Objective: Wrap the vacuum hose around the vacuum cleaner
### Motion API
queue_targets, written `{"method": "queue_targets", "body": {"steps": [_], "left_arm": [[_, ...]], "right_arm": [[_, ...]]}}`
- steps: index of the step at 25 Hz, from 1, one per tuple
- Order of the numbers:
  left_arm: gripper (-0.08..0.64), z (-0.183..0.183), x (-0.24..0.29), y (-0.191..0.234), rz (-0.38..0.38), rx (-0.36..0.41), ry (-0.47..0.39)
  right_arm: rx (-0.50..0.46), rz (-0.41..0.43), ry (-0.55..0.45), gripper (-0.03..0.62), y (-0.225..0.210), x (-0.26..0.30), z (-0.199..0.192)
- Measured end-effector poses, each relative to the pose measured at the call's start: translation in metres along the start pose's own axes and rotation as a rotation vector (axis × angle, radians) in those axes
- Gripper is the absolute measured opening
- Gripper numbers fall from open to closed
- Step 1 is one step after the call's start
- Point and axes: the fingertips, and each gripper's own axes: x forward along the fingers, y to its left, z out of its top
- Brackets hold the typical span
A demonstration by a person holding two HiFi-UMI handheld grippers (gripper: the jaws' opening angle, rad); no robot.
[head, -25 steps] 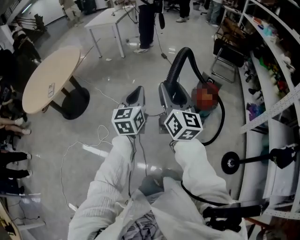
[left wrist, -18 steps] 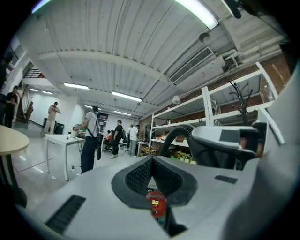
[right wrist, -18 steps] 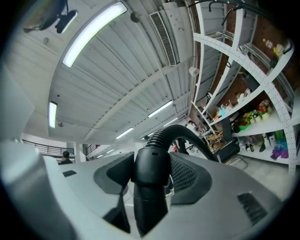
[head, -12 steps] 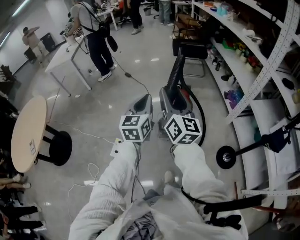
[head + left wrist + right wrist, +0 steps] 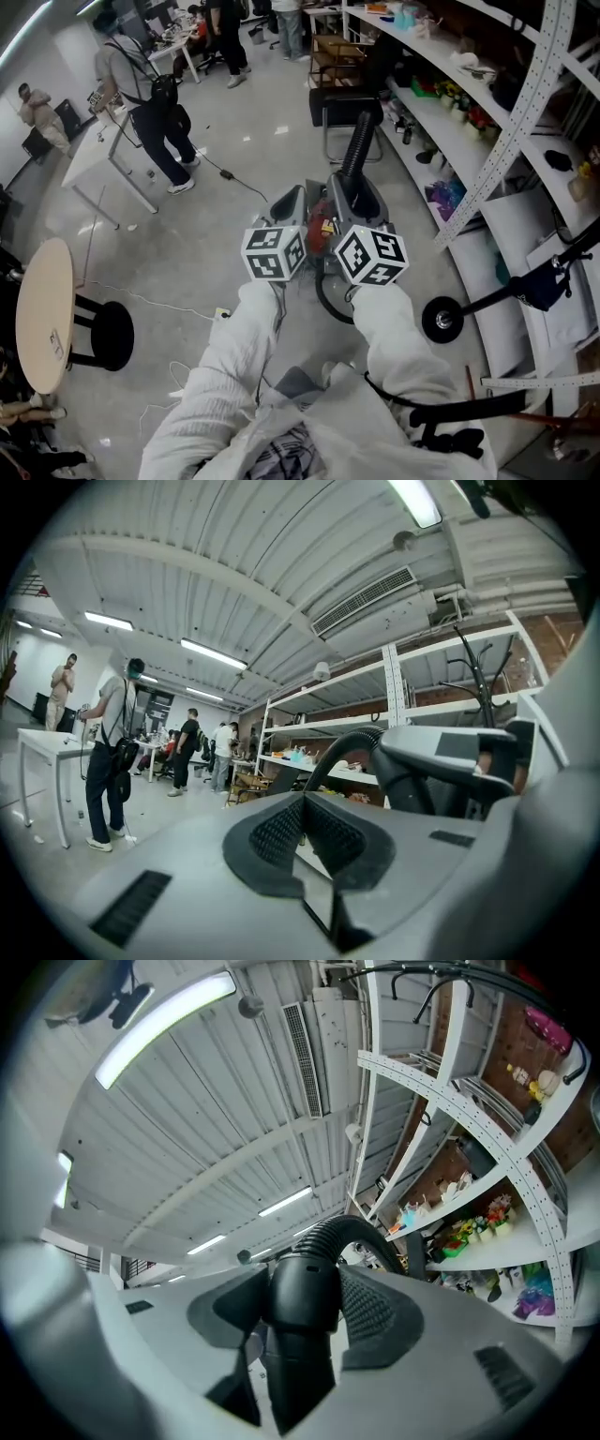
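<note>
In the head view my right gripper [image 5: 354, 192] is shut on the black ribbed vacuum hose [image 5: 357, 141], which rises past the jaws toward the shelves. The red vacuum cleaner [image 5: 322, 218] shows low between my two grippers, and a loop of hose [image 5: 323, 298] curves on the floor beneath them. The right gripper view has the hose's smooth cuff [image 5: 302, 1297] clamped between both pads, with the ribbed part [image 5: 330, 1236] arching away. My left gripper [image 5: 292, 199] hangs just left of the vacuum, shut and holding nothing. Its pads [image 5: 281, 832] meet in the left gripper view, with the hose [image 5: 337, 747] beyond.
Metal shelving [image 5: 487, 141] full of small items runs along the right. A black chair [image 5: 342, 105] stands ahead. A round black stand base [image 5: 441, 320] sits at my right. A person with a backpack [image 5: 141, 89], a white table [image 5: 94, 155], a round wooden table [image 5: 42, 309] and floor cables [image 5: 159, 305] lie left.
I have turned toward the shelves. The vacuum, earlier to the right of my right gripper, now lies between the grippers, and the hose loop has swung under them. Both grips are unchanged.
</note>
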Motion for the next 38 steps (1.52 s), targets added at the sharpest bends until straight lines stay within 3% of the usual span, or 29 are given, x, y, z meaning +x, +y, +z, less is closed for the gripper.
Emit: {"method": "queue_targets", "body": {"steps": [9, 18, 25, 31, 38], "left_arm": [[0.003, 0.007, 0.092, 0.022, -0.118, -0.004, 0.007], [0.003, 0.030, 0.185, 0.087, -0.234, 0.049, 0.025], [0.003, 0.007, 0.233, 0.118, -0.244, 0.019, 0.067], [0.003, 0.000, 0.281, 0.157, -0.179, 0.015, 0.101], [0.003, 0.015, 0.306, 0.202, -0.118, 0.002, 0.083]], "right_arm": [[-0.030, -0.096, -0.021, 0.238, -0.046, 0.074, -0.007], [-0.053, -0.168, -0.071, 0.238, -0.059, 0.178, -0.017], [-0.043, -0.192, -0.003, 0.238, -0.087, 0.231, -0.054], [-0.024, -0.134, 0.040, 0.238, -0.105, 0.292, -0.070], [0.011, -0.084, 0.095, 0.238, -0.103, 0.357, -0.098]]}}
